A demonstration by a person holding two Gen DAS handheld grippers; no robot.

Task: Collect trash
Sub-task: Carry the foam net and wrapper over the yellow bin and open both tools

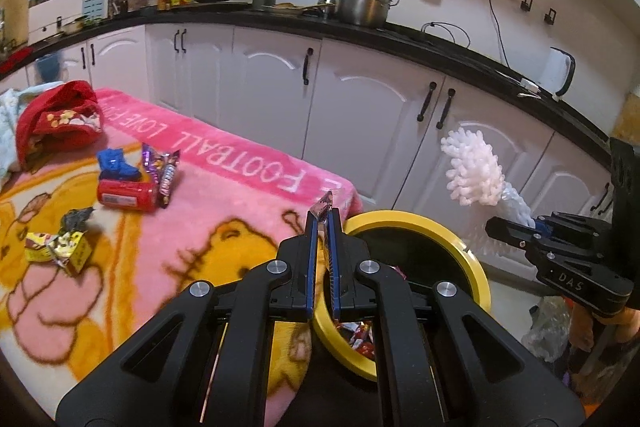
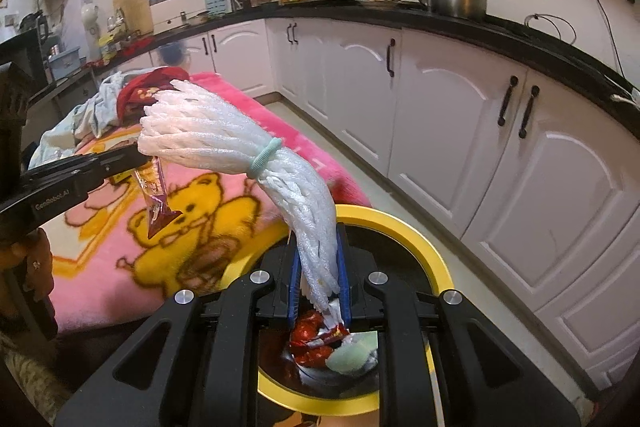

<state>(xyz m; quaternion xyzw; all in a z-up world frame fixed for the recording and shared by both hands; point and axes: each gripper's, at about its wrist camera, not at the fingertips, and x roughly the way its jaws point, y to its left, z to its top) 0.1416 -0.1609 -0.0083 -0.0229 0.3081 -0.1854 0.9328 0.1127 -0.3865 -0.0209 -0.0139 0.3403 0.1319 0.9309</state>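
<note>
Over on my far left, trash is still lying on the pink blanket (image 1: pixel 224 195): a crumpled yellow wrapper (image 1: pixel 60 247), then a red can (image 1: pixel 128 195) with a blue scrap (image 1: pixel 117 163) resting on it and a purple candy wrapper (image 1: pixel 164 169) leaning against it. A heap of red cloth (image 1: pixel 60 123) is sitting behind them.

Moving right, my left gripper (image 1: pixel 323 223) is pinching a thin purple wrapper (image 2: pixel 154 193), jaws nearly together on it, and I am holding it near the blanket's edge, just beside the yellow-rimmed bin (image 1: pixel 476 267) rather than squarely over its mouth.

Further right, my right gripper (image 2: pixel 320 267) is clamping the stem of a white foam net (image 2: pixel 224 139), bound by a pale green band (image 2: pixel 266 155), directly above the bin, where red wrappers (image 2: pixel 316 339) are already lying.

I judge I am in the dropping step with both loads. Next I should be carrying the left one over the opening, then parting both sets of jaws; the foam net is bulky and springy, so it may be catching on the rim.
</note>
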